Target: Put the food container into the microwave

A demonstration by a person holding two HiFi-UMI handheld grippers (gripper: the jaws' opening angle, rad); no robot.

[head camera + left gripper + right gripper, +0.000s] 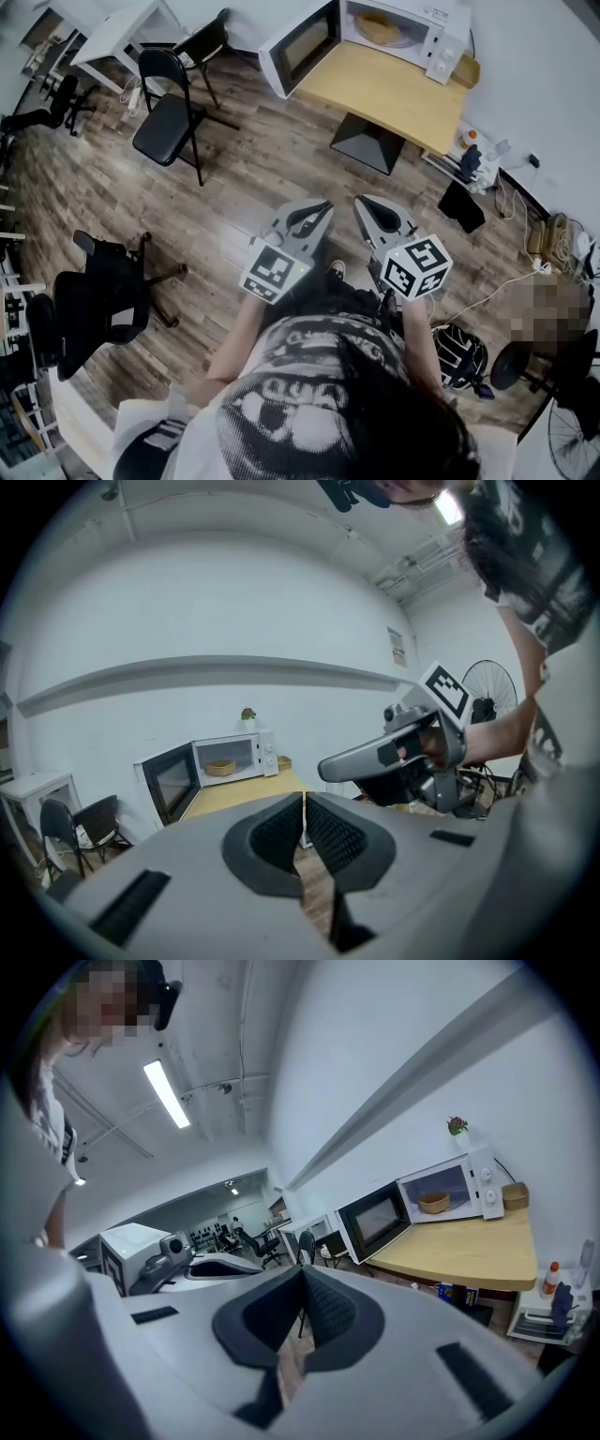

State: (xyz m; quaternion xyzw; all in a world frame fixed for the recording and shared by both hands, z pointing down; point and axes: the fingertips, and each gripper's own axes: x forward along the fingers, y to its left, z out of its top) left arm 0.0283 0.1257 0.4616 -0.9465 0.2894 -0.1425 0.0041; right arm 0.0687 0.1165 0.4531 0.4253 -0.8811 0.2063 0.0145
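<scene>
A white microwave [412, 28] stands on the wooden table [394, 89] at the far side, its door [298, 47] swung open to the left. Inside it sits a tan bowl-like food container [382, 28], also visible in the left gripper view [220, 767] and the right gripper view [433, 1203]. My left gripper [322, 208] and right gripper [361, 204] are held close to my body, well short of the table, side by side. Both are shut with nothing between the jaws [305, 803] [302, 1279].
A black folding chair [173, 108] stands left of the table. An office chair [94, 300] is at the near left. A white desk [122, 33] is at the far left. Cables, a bag [461, 206] and a helmet [459, 354] lie on the floor at right. A fan [572, 431] stands at the lower right.
</scene>
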